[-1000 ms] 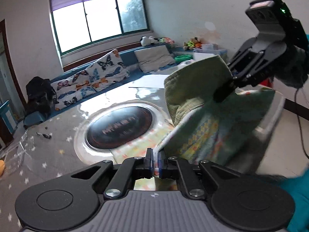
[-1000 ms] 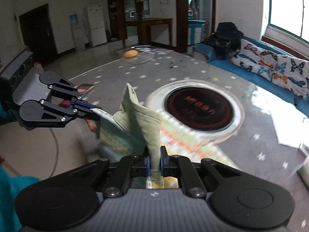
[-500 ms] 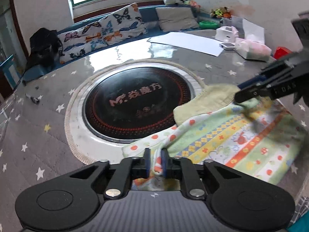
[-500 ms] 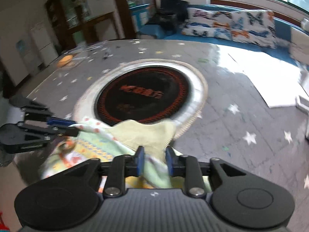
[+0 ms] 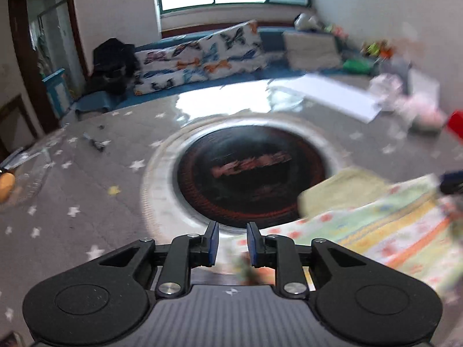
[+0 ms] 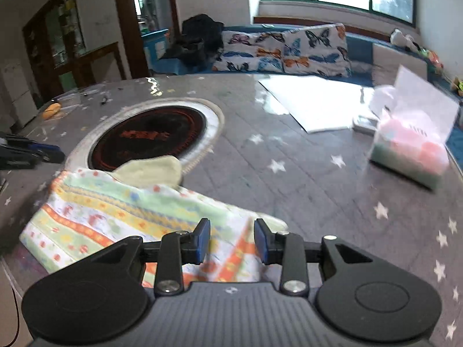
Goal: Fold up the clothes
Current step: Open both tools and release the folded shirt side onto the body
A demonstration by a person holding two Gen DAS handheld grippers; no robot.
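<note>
A small patterned garment (image 6: 121, 217) with green, yellow and orange stripes and a pale green lining lies flat on the grey starred table, beside the round black hob. In the left wrist view it (image 5: 376, 231) lies to the right. My left gripper (image 5: 231, 243) is open and empty just above the garment's near left corner. My right gripper (image 6: 231, 241) is open and empty above the garment's right edge. The left gripper's fingers (image 6: 31, 151) show at the far left of the right wrist view.
The round black hob (image 5: 251, 173) sits in the table's middle. A white sheet (image 6: 312, 102) and a clear bag of pink things (image 6: 413, 144) lie at the right. An orange fruit (image 5: 5, 185) lies at the left edge. A sofa with butterfly cushions (image 6: 283, 50) stands behind.
Both grippers lowered the garment from the air onto the table, then opened and let it go. The garment now lies flat.
</note>
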